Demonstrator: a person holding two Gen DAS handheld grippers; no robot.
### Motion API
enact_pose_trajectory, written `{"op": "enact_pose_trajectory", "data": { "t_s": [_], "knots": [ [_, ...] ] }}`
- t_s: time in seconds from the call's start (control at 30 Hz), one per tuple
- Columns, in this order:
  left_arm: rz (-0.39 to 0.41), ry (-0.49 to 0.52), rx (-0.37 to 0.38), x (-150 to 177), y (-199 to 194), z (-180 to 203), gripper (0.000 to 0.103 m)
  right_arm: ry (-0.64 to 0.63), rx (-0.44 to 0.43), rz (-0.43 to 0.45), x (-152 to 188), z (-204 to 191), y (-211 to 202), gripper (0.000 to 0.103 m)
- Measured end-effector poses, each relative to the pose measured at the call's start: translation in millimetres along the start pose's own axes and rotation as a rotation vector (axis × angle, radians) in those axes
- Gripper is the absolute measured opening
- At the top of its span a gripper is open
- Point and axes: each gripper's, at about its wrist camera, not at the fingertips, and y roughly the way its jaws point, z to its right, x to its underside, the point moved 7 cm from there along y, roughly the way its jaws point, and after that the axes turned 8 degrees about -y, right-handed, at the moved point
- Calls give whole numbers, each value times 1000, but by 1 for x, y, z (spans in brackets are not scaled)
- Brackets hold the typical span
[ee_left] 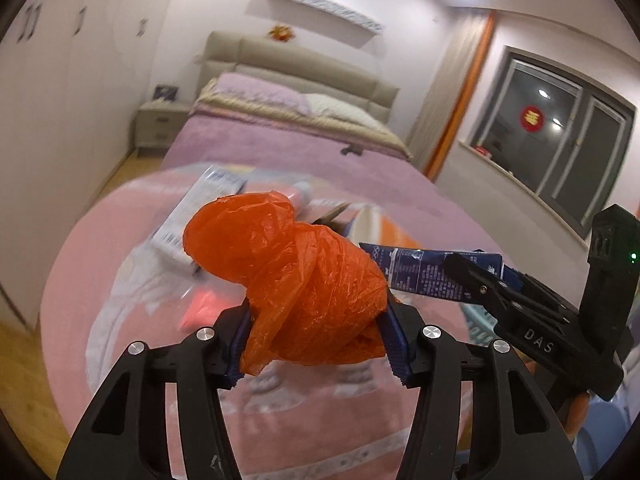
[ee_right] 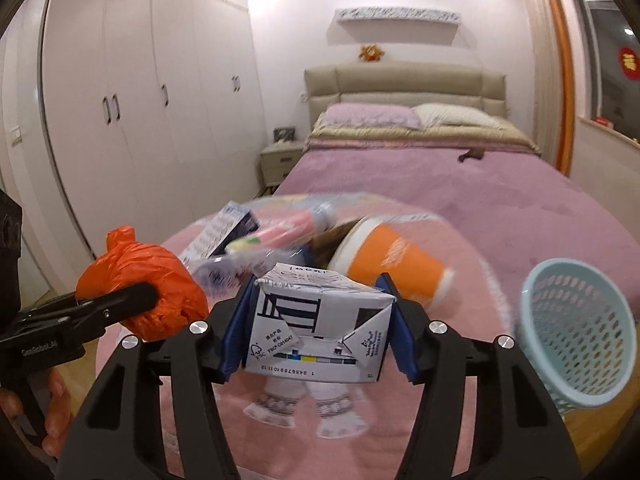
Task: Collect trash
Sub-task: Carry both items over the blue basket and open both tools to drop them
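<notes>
My left gripper is shut on a crumpled orange plastic bag, held above a pink rug; the bag also shows in the right wrist view. My right gripper is shut on a blue-and-white milk carton, which also shows in the left wrist view. Beyond, blurred, lie an orange paper cup, a pink tube and a white-and-blue box. A light blue mesh basket lies tipped at the right.
A round pink rug lies on the wooden floor before a bed with a purple cover. White wardrobes line the left wall. A nightstand stands beside the bed. A window is at the right.
</notes>
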Motion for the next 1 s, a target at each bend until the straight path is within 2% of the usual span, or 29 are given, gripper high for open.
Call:
{"op": "enact_pose_trajectory", "data": {
  "t_s": [0.13, 0.23, 0.47, 0.7, 0.8, 1.0],
  "knots": [
    [1, 67, 50, -6, 12, 36, 52, 41, 76, 40, -3, 30, -25, 56],
    [2, 136, 84, -8, 25, 69, 52, 75, 168, 71, -3, 63, -44, 56],
    [-62, 262, 182, 3, 74, 143, 53, 216, 368, 91, 17, 153, -79, 56],
    [-184, 344, 263, 23, 142, 208, 53, 405, 527, 26, 64, 245, -83, 56],
    [-231, 390, 282, 38, 170, 235, 53, 462, 564, -14, 92, 271, -82, 56],
    [-329, 429, 297, 63, 214, 256, 55, 539, 602, -98, 129, 298, -70, 57]
  ]
}}
